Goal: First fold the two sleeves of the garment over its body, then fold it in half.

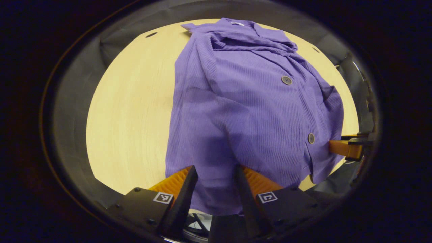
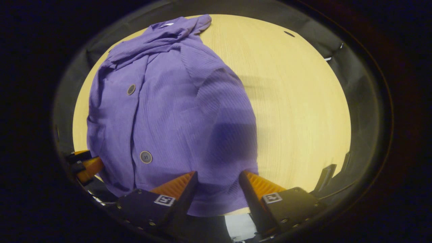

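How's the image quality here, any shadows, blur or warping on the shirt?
Left gripper view: fisheye bows the table edge; a soft shadow darkens the purple shirt near the left gripper. Right gripper view: same bowing, a dark shadow patch above the right gripper, slight softness overall.

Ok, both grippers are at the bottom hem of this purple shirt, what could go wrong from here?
1. The left gripper and right gripper stand open over the hem, so closing might catch just one layer of the purple shirt.
2. The bunched collar could wrinkle further during the half fold.
3. The near hem overhangs the table edge and may slip off.
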